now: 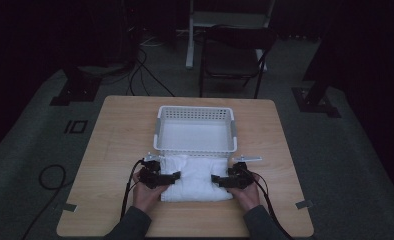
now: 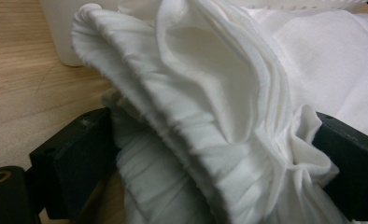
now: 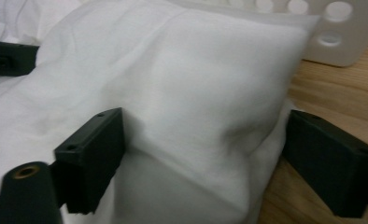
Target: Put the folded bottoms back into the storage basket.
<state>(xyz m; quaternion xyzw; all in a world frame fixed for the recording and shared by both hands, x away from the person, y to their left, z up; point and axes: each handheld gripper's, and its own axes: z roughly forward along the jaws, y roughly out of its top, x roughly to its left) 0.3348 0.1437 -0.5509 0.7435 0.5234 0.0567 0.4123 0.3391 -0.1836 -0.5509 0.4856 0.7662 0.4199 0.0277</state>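
Between the black jaws of the left gripper [image 2: 210, 154] a thick bunch of the folded white cotton cloth [image 1: 197, 177] was wedged, its ribbed hem and gathered folds packed in from one pad to the other; that gripper looked closed on the cloth's left end. The right gripper [image 3: 205, 154] stood with its jaws spread wide, one pad lying against the top of the fabric and the other out past the cloth's edge over bare wood, so the right end sat between them but was not pinched.

From the fingers outward, the cloth stretched sideways from one gripper to the other, its long axis running across the table with a hand at each short end, both equally near. Just beyond the fingers, on the far side of the cloth and touching its far edge, stood the white perforated plastic basket [image 1: 157, 131], apparently empty. It rested on the light wooden table [image 1: 115, 130].

I judged that the coming move turned on this: the basket lay straight ahead of both grippers, so the cloth would have to go up and forward over its near wall, once the right jaws had closed.
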